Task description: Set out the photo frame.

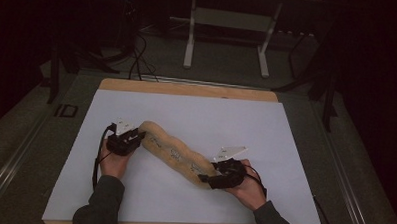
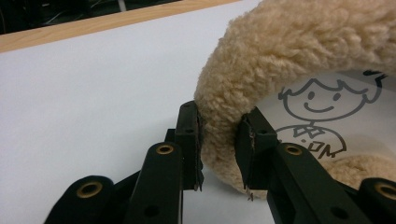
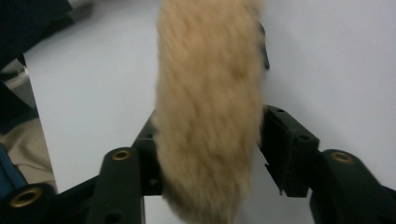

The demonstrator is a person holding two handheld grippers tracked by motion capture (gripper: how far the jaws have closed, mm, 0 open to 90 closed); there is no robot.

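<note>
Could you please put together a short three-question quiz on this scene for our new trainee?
1. True or false: the long tan fleecy fabric piece lies on the white sheet-covered table.
2. Which claw grips the fabric's end nearer the table's far edge? A) left claw B) right claw
3. What is printed on the fabric's pale inner side, seen in the left gripper view?

Key:
1. True.
2. A; its jaws pinch the fleecy rim.
3. A smiling cartoon figure drawing.
</note>
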